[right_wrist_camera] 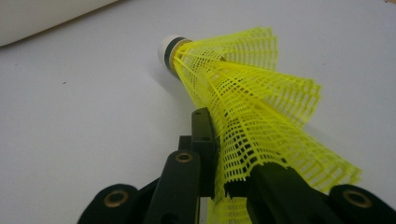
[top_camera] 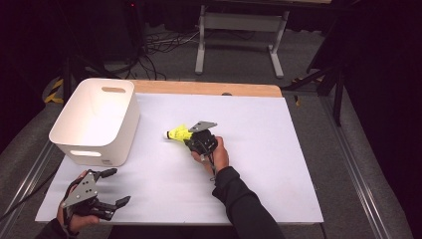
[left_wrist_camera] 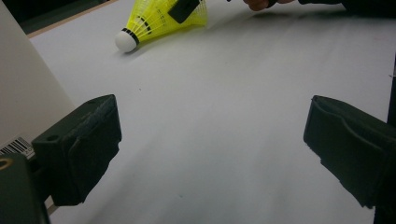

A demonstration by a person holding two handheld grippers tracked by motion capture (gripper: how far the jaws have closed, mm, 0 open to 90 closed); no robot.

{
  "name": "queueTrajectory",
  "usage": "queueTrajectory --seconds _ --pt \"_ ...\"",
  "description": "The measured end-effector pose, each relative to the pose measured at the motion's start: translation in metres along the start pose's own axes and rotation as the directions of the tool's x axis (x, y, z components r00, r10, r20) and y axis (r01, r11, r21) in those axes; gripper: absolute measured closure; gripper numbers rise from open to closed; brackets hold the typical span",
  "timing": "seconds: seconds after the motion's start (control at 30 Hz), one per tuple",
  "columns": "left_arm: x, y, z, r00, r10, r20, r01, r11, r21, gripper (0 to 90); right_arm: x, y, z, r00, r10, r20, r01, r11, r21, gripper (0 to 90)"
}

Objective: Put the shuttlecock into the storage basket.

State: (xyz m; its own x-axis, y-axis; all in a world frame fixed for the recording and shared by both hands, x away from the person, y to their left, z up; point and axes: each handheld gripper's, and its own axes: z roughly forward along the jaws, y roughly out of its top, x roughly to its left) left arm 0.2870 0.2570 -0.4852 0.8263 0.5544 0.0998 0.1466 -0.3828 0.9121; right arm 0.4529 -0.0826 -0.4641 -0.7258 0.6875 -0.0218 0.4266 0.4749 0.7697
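Pinching the yellow shuttlecock [right_wrist_camera: 247,107] by its skirt with my right gripper [top_camera: 195,138], jaws squeezed nearly together on the flattened mesh, one pad on each side as the right gripper view shows it. Grip sits on the flared rim end, not the cork. Shuttlecock is about mid-table on the white table sheet [top_camera: 259,149], lying on its side or barely off it, can't tell which from here. Long axis runs straight out ahead of my jaws, white cork tip [top_camera: 168,134] leading, pointing toward the white bin [top_camera: 97,122]. So the bin lies dead ahead along that axis, off toward my left side, with open sheet between cork and bin wall. My left gripper [top_camera: 110,188] rests near the front left corner of the sheet, jaws spread wide, nothing between them; in its own view the bin wall is just to one side and the shuttlecock [left_wrist_camera: 161,21] is well ahead. Left hand is nearer the bin, but right hand has the part, so I judge the carry is the right hand's job: lift, travel cork-first over the rim, drop inside. Risk I see: the mesh is soft and crushed under the pads, could slip or spring when lifted.
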Motion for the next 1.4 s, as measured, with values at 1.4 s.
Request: queueTrajectory --seconds 1.4 --pt "0.0 0.0 0.002 0.9999 0.0 -0.014 0.0 0.9997 0.025 5.0 0.012 -0.018 -0.053 0.9914 -0.128 -0.027 0.126 0.989 -0.076 85.7"
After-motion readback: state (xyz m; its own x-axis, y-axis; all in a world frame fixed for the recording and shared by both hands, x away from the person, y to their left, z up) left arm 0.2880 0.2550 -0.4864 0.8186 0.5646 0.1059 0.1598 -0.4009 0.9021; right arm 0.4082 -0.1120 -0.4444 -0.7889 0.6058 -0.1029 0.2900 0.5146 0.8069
